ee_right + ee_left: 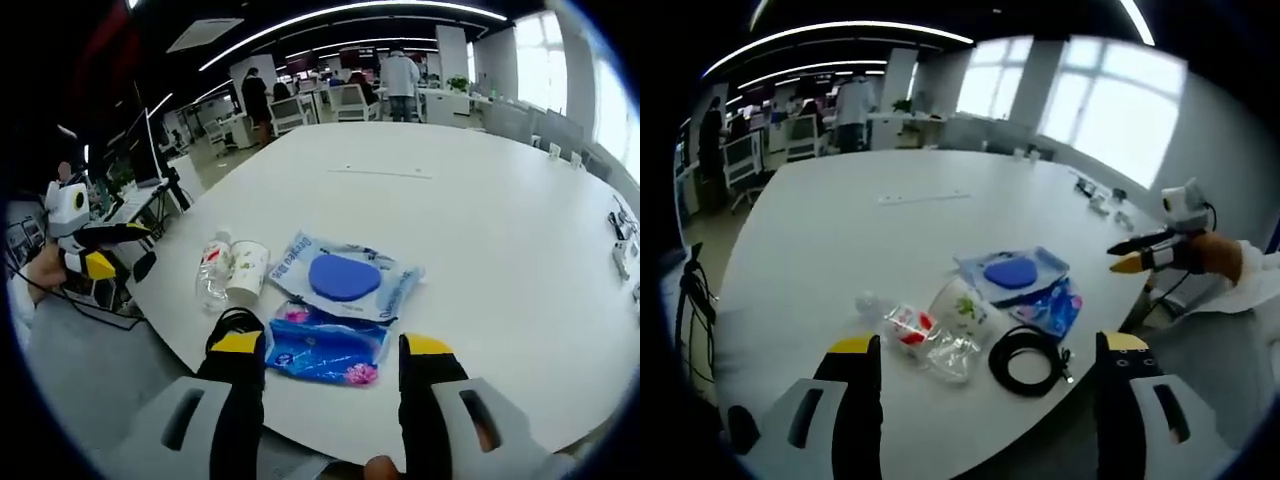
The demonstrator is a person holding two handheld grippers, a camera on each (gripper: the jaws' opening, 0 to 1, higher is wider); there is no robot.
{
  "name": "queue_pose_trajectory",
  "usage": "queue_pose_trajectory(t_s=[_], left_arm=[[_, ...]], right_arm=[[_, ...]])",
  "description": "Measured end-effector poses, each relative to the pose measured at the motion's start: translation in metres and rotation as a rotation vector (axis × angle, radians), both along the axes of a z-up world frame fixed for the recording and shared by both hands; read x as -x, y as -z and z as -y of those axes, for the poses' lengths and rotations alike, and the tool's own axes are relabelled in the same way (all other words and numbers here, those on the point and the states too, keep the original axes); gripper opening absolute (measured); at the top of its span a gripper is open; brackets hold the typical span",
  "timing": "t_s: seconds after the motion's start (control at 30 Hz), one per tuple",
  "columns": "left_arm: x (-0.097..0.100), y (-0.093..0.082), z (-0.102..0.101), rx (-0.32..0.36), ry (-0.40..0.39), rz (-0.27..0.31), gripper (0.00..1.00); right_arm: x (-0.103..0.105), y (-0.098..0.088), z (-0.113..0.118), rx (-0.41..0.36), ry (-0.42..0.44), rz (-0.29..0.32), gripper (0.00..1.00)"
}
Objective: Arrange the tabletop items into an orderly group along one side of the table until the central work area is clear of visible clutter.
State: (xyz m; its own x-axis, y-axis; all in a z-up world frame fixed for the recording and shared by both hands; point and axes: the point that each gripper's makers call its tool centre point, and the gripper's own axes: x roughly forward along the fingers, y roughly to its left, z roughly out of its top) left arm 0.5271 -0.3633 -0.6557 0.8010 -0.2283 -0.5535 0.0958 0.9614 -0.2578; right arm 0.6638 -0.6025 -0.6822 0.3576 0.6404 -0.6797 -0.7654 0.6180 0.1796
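Near the edge of the white table (pixel 840 230) lie a crushed clear bottle (pixel 915 330), a paper cup (pixel 965 308) on its side, a wipes pack with a blue lid (pixel 1013 272), a blue packet (pixel 1052 308) and a coiled black cable (pixel 1028 360). My left gripper (pixel 989 344) hangs open just short of the table edge, in front of the cable. The right gripper (pixel 1130 255) shows at the right, off the table. In the right gripper view my right gripper (pixel 332 345) is open over the blue packet (pixel 325 348), with the wipes pack (pixel 345 277), cup (pixel 247 270) and bottle (pixel 212 270) beyond.
Small items (pixel 1100 200) sit along the table's far right edge, and a thin strip (pixel 923 197) lies mid-table. The left gripper (pixel 105 250) shows at the left, off the table. Desks, chairs and people stand in the office behind.
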Motion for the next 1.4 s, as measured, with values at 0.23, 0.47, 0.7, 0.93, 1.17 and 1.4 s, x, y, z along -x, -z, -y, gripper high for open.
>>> queue_pose_trajectory(t_s=[0.23,0.47,0.7,0.93,1.17,1.4], left_arm=[[0.001,0.001,0.002,-0.005,0.011,-0.005,0.85],[0.002,0.003,0.0,-0.008,0.005,-0.011,0.85],[0.003,0.006,0.003,-0.027,0.025,-0.024,0.85],[0.004,0.007,0.003,-0.025,0.025,-0.028,0.85],[0.004,0.008,0.003,-0.023,0.023,-0.032,0.84],[0.005,0.007,-0.001,-0.017,0.005,-0.031,0.84]], right_arm=[[-0.002,0.004,-0.004,0.008,-0.012,-0.003,0.51],[-0.01,0.001,-0.003,0.017,-0.016,0.002,0.51],[-0.017,-0.01,-0.01,0.025,-0.046,0.016,0.51],[-0.024,-0.012,-0.021,0.019,-0.067,0.022,0.51],[-0.024,-0.011,-0.037,0.025,-0.106,0.019,0.51],[-0.021,-0.01,-0.058,0.026,-0.144,0.014,0.51]])
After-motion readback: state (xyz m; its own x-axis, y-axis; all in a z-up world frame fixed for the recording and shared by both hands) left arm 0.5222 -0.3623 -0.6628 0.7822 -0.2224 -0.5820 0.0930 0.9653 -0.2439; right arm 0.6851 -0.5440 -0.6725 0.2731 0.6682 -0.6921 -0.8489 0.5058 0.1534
